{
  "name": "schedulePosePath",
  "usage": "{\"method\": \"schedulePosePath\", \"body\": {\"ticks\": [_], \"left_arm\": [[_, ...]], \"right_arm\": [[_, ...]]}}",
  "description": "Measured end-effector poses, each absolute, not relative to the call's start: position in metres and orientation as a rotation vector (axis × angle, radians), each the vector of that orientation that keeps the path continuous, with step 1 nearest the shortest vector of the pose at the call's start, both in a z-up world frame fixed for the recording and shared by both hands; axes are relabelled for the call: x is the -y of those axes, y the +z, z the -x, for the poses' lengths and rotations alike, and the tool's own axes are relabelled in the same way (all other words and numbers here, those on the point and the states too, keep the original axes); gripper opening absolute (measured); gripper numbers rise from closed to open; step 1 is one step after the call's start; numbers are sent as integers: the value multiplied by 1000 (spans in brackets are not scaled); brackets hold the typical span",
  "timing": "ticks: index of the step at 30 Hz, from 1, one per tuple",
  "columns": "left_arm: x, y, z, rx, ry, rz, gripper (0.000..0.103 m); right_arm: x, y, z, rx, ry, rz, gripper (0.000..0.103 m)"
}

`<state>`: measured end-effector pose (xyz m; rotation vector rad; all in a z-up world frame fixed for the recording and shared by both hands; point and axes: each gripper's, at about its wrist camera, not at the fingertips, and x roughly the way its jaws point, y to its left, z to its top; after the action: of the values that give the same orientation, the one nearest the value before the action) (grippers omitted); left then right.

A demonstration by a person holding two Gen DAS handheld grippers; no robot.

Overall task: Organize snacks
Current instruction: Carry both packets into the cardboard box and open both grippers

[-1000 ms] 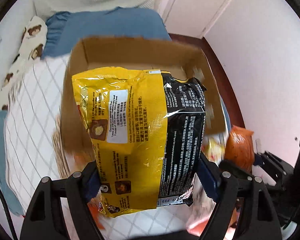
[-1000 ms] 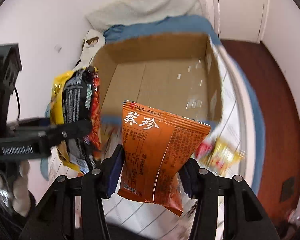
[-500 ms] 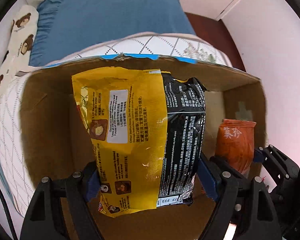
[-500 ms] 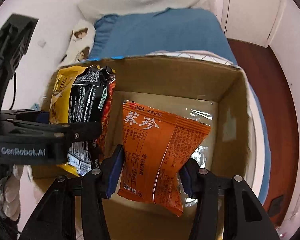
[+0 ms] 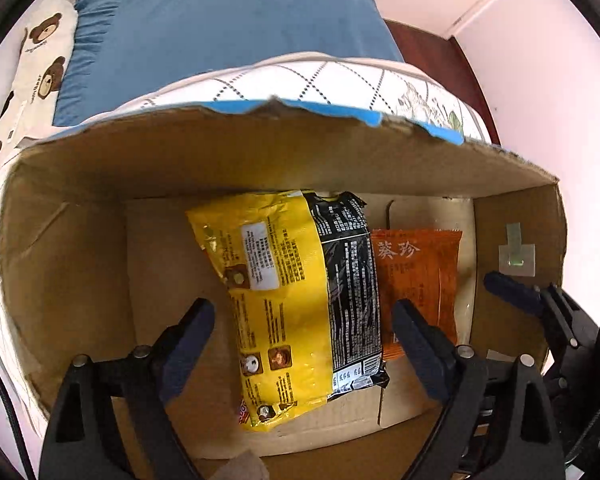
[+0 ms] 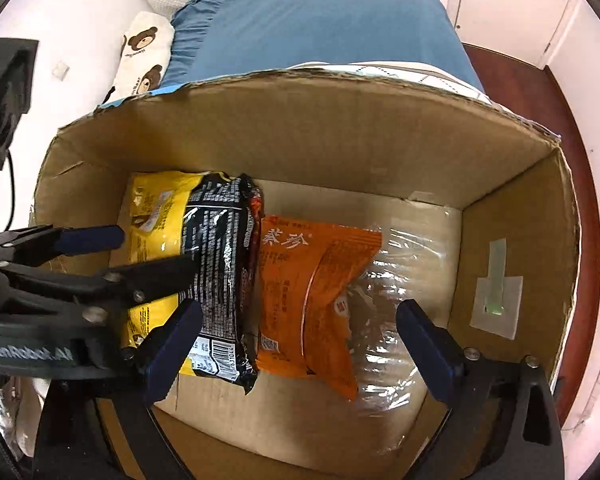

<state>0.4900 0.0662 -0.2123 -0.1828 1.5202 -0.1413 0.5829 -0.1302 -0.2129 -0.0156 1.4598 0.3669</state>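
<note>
My left tongs are opening over the yellow bag, not touching it. My right tongs are opening over the orange bag. Both bags lie side by side, touching, on the floor of the box.

Snack packets: two; cardboard box: one; pillows: three

both wrist views down, close, cardboard box
</note>
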Motion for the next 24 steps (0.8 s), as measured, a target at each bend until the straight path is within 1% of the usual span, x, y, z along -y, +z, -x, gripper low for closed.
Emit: {"method": "schedulePosePath", "body": {"ticks": [8, 14, 24], "left_arm": [[-85, -186, -457, -1392, -67, 142, 91], [-95, -161, -417, -1291, -38, 104, 91], [-90, -118, -354, -1166, -43, 71, 91]], "right_arm": [[131, -182, -550, -1396, 258, 39, 99], [141, -149, -508, -1334, 222, 16, 99], [145, -104, -456, -1236, 206, 15, 99]]}}
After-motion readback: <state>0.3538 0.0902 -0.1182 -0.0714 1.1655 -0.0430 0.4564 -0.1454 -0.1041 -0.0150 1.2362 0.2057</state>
